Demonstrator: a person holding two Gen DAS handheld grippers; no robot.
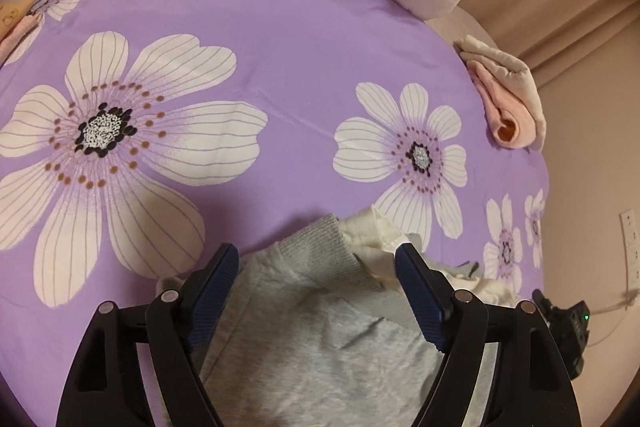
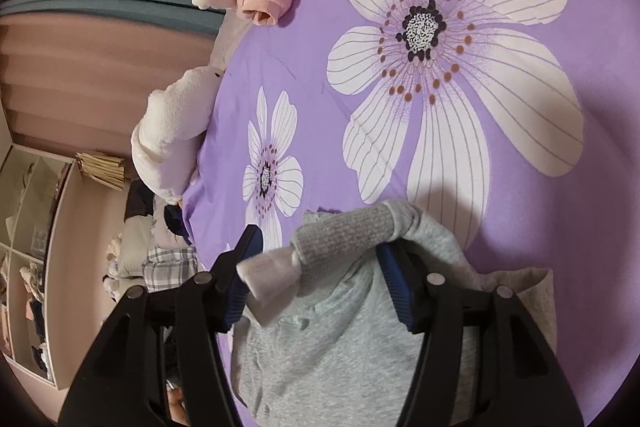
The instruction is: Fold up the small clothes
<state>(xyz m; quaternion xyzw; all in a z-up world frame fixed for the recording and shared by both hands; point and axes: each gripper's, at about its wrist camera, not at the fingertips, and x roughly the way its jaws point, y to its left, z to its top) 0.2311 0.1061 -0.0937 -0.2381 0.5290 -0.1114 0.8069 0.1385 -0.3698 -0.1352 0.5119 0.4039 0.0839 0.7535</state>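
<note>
Grey garment (image 1: 320,339) between open left tool (image 1: 316,267)

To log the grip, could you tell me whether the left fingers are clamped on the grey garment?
No: the left fingers stand apart above the grey garment.

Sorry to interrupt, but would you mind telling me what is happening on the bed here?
A person with tongs in each hand is folding a small grey sweatshirt on a purple flowered bedsheet. The left tongs stand open over it, pads clear of the cloth. The right tongs are also open, with the ribbed grey cuff and a white fabric edge lying between the pads. A folded pink and cream garment rests at the bed's edge.
</note>
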